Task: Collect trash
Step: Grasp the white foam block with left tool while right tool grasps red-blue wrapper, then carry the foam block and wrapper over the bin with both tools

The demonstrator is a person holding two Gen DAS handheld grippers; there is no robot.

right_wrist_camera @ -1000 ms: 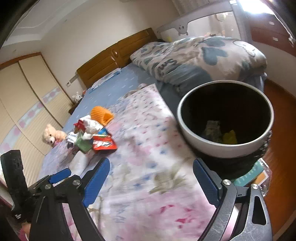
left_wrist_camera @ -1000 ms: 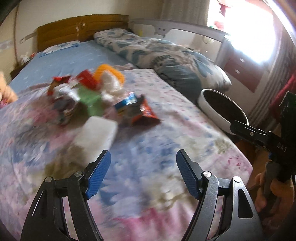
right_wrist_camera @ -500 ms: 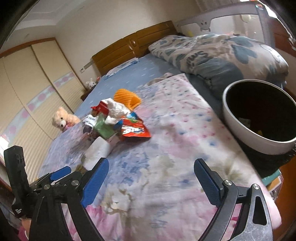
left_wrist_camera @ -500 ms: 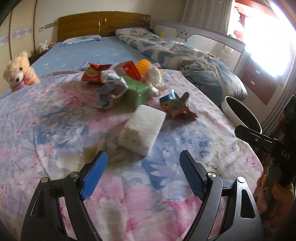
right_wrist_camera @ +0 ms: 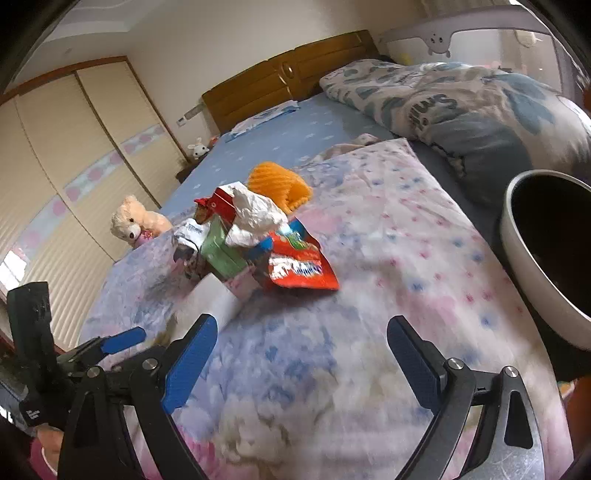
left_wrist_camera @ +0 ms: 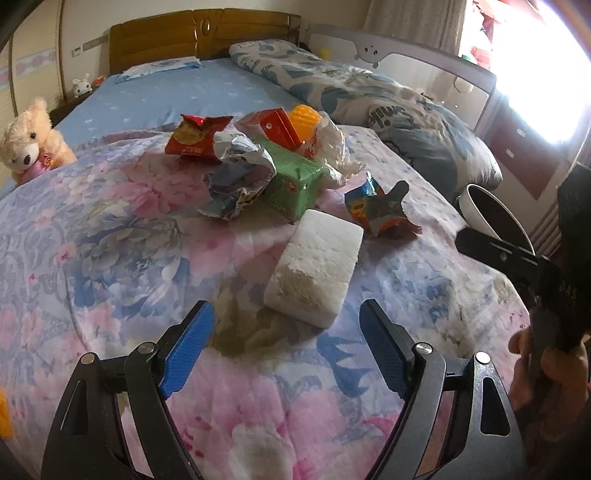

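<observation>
A heap of trash lies on the flowered quilt (left_wrist_camera: 110,229). Nearest is a white foam block (left_wrist_camera: 314,269), just beyond my open left gripper (left_wrist_camera: 286,332), whose blue pads are empty. Behind it lie a green carton (left_wrist_camera: 291,181), crumpled paper (left_wrist_camera: 236,177), a red snack bag (left_wrist_camera: 195,138), a red box (left_wrist_camera: 277,127) and a torn blue-orange wrapper (left_wrist_camera: 380,208). My right gripper (right_wrist_camera: 301,343) is open and empty over the quilt, short of a red wrapper (right_wrist_camera: 301,267) and white crumpled bag (right_wrist_camera: 255,214). The white bin (right_wrist_camera: 535,254) stands at the bed's right edge.
A cream teddy bear (left_wrist_camera: 27,142) sits at the left of the bed. A rolled blue-patterned duvet (left_wrist_camera: 369,99) lies along the right side, a wooden headboard (left_wrist_camera: 203,33) at the back. An orange knitted thing (right_wrist_camera: 280,184) rests behind the heap. Wardrobe doors (right_wrist_camera: 74,155) stand far left.
Both grippers have swung left across the bed: the trash heap now sits central and closer, the bin has slid to the right edge. The left jaws have spread slightly wider.
</observation>
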